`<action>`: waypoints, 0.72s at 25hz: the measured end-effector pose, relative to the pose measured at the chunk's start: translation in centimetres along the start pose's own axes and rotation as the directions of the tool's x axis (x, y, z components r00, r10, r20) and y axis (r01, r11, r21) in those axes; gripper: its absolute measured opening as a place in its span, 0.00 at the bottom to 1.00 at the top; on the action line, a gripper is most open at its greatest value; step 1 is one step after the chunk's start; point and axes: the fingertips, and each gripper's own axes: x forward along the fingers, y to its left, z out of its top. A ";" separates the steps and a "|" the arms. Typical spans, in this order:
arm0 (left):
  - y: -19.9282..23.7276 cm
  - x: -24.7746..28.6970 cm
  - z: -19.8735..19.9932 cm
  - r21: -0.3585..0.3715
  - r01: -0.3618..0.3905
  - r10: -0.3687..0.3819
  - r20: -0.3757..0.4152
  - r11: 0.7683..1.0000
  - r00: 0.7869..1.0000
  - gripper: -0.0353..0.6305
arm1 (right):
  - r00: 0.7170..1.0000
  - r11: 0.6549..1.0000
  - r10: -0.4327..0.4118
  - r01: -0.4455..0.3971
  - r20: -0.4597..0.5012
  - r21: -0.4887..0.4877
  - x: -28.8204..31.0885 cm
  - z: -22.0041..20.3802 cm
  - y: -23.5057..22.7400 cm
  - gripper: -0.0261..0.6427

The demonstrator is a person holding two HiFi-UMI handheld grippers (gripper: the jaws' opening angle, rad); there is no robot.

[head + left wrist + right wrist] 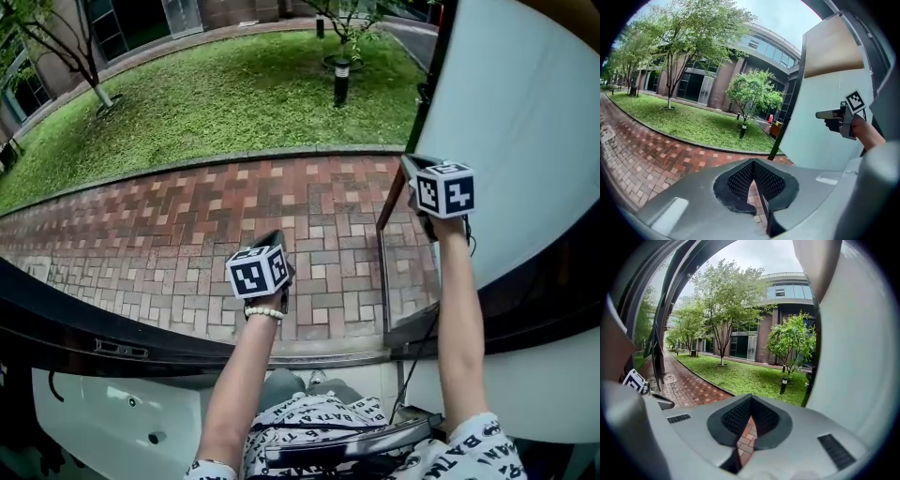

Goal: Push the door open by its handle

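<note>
Both pairs of jaws are pressed together, nothing between them. The grey right gripper [751, 401] sits by the edge of the frosted white door panel [511, 122], which stands swung out over the red brick path [187, 225]. The grey left gripper [753, 161] hangs free. I can't pick out a handle; I'd push steadily with closed tips.

Head view steeply down over brick path [187, 244]; both gripper views level, outward, toward same lawn [693, 124].

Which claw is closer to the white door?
Right. The right claw sits close beside the edge of the white door; the left claw is off to the door's left, over the brick path.
</note>
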 end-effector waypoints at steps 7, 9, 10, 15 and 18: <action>-1.5 -4.0 -3.8 0.005 0.042 -0.042 -0.012 0.999 0.999 0.03 | 0.998 0.997 0.059 -0.059 0.010 -0.052 -5.7 -4.3 9.5 0.05; -1.2 -6.0 -5.3 0.002 0.048 -0.048 -0.021 0.999 0.999 0.03 | 0.997 0.997 0.075 -0.075 0.002 -0.021 -6.9 -6.3 12.1 0.05; -1.2 -7.2 -5.9 0.002 0.051 -0.051 -0.024 0.999 0.998 0.03 | 0.997 0.997 0.083 -0.083 -0.001 -0.002 -7.6 -7.2 13.2 0.05; -1.2 -13.6 -9.6 0.004 0.072 -0.072 -0.028 0.997 0.997 0.03 | 0.994 0.994 0.104 -0.102 -0.042 0.047 -12.0 -12.8 19.5 0.05; -0.9 -17.6 -11.8 -0.003 0.081 -0.081 -0.034 0.997 0.996 0.03 | 0.991 0.993 0.113 -0.111 -0.067 0.045 -15.5 -15.2 23.8 0.05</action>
